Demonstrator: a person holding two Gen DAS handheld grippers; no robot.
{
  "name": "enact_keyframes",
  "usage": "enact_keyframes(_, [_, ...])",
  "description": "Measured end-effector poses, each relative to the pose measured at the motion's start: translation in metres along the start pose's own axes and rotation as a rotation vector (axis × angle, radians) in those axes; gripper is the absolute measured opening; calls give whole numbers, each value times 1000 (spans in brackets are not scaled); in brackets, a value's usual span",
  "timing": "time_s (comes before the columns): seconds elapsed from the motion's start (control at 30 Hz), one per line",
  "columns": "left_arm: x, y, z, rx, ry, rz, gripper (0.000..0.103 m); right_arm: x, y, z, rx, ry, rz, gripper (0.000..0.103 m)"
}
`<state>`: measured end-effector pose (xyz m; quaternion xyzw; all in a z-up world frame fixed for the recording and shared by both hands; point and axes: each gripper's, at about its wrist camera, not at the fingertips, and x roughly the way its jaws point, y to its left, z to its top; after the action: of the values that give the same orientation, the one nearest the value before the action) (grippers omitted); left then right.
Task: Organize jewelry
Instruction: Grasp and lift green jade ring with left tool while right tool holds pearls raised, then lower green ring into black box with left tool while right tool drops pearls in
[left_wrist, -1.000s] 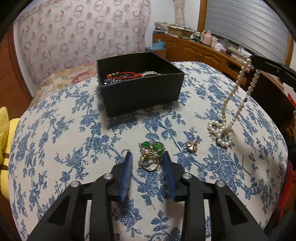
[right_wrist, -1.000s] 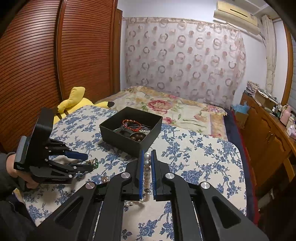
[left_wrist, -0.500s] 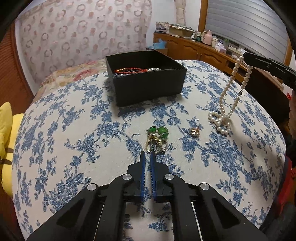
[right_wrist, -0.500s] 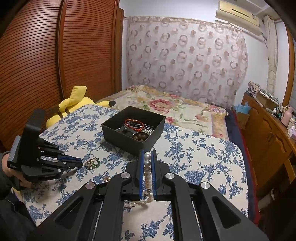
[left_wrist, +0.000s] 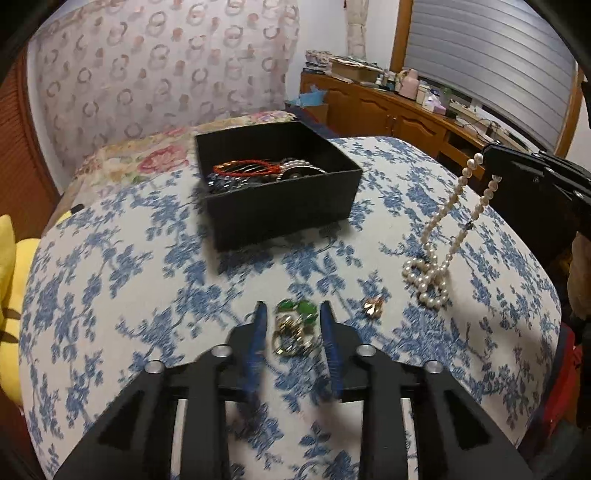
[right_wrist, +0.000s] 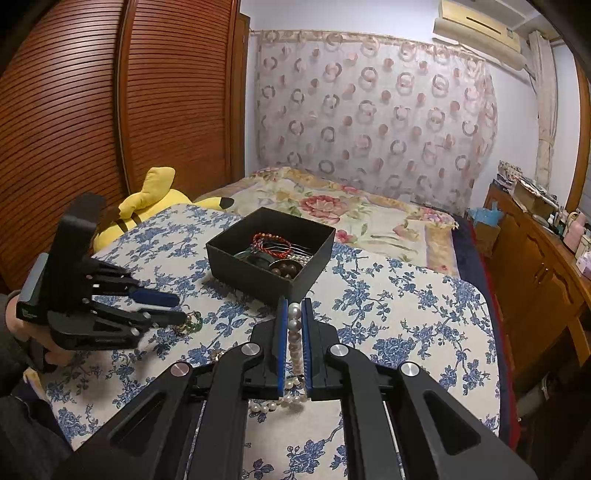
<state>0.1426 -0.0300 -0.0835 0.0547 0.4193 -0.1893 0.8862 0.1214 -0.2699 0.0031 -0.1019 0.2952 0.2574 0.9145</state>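
Near the black box (left_wrist: 280, 192), the left gripper (left_wrist: 290, 325) gapes around the green-and-gold piece (left_wrist: 295, 326). Better close low, squarely. Rightward, the right gripper (right_wrist: 293, 325) pinches the pearl necklace (left_wrist: 441, 236).

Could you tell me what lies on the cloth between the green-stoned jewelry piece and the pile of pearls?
A small gold earring lies between the green-stoned piece and the pearl necklace, clearest in the left wrist view.

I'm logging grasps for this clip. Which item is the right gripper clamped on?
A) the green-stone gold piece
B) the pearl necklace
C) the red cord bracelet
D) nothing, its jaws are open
B: the right gripper is shut on the pearl necklace, whose strand hangs from its jaws to a coil on the floral cloth.
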Motion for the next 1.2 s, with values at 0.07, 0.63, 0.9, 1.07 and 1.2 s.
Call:
enact_keyframes(0.07, [3, -6, 3, 22, 5, 0, 27, 0, 0, 0, 0, 1, -1, 8])
enact_keyframes(0.63, [28, -15, 9, 85, 85, 29, 5, 3, -1, -1, 0, 7, 5, 8])
enact_keyframes(0.9, [-19, 0, 24, -17, -55, -56, 4, -7, 4, 10, -11, -21, 1, 8])
enact_keyframes(1.07, [-51, 3, 37, -26, -123, -75, 5, -11, 8, 18, -14, -41, 5, 8])
enact_keyframes(1.2, [-62, 4, 41, -22, -147, -61, 5, -12, 12, 26, -19, -57, 13, 8])
